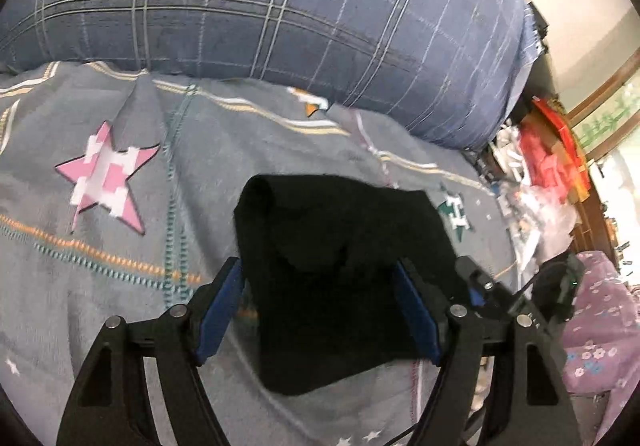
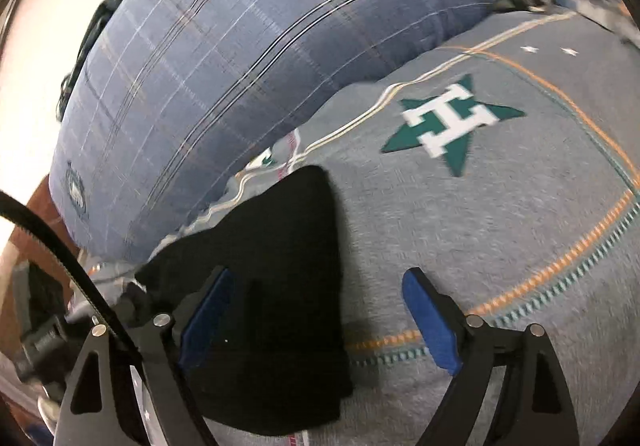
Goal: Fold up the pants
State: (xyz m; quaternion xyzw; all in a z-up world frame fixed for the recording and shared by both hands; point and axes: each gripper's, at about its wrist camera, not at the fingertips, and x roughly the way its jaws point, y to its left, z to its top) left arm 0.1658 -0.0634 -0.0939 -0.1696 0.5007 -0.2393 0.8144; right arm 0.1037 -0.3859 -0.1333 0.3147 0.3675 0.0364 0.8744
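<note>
Black pants [image 1: 340, 278] are lying folded on the grey star-print bedspread [image 1: 120, 286], just before the blue plaid pillow [image 1: 280, 6]; left gripper [image 1: 320, 310] and right gripper [image 2: 320, 318] are hovering wide, gripping nothing.

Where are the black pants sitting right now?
The black folded pants lie on the grey star-print bedspread, just in front of the blue plaid pillow, low centre in the left wrist view, between that gripper's fingers.

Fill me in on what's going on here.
A person with a gripper in each hand is folding black pants on a grey star-print bedspread, beside a blue plaid pillow. The pants lie in a compact bundle. The left gripper and right gripper are both open above them, gripping nothing.
</note>
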